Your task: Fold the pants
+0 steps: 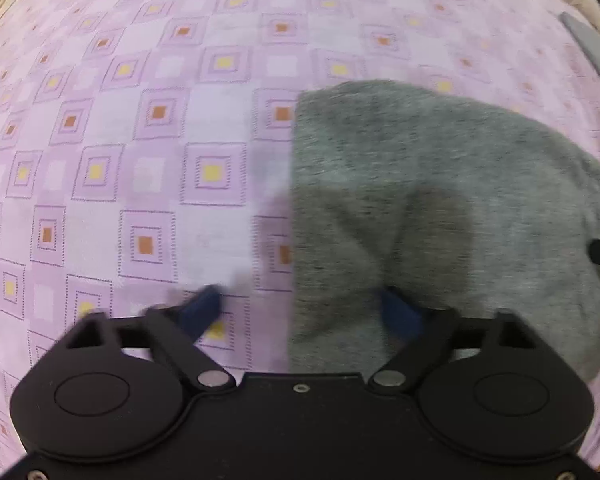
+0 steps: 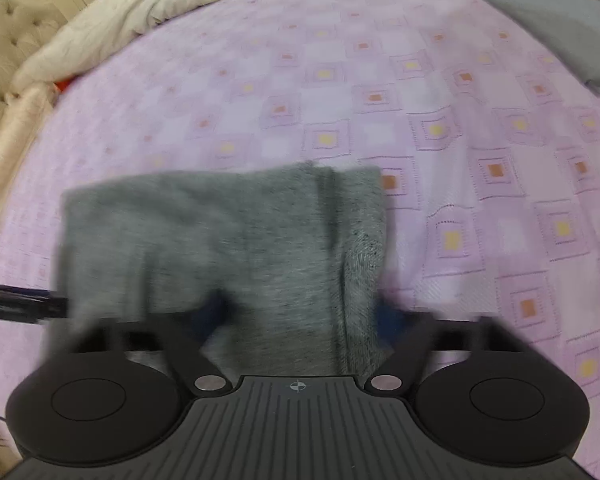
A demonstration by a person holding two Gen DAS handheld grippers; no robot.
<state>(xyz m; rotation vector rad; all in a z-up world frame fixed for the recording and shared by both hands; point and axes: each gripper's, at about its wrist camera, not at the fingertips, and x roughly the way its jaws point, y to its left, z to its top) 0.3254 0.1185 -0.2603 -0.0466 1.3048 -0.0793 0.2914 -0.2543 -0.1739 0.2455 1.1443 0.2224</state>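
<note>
Lilac bedsheet with a pattern of small yellow and orange squares covers the whole bed under both claws. Left gripper has its blue-padded fingers wide apart and holds nothing; one finger is over the sheet, the other over the left edge of the grey knit pants. Right gripper is also spread wide and empty, with both fingers low over the near part of the pants.

The pants lie as a compact, thick rectangle near the middle of the bed, with layers showing at the right side. I judge that the folding is mostly done. What is left seems only to smooth the bundle or to make one last fold, but the blur hides the details.

Farther out, a flat grey cloth lies near the far right corner. A cream quilt is bunched along the far edge, beside a cream tufted headboard.
</note>
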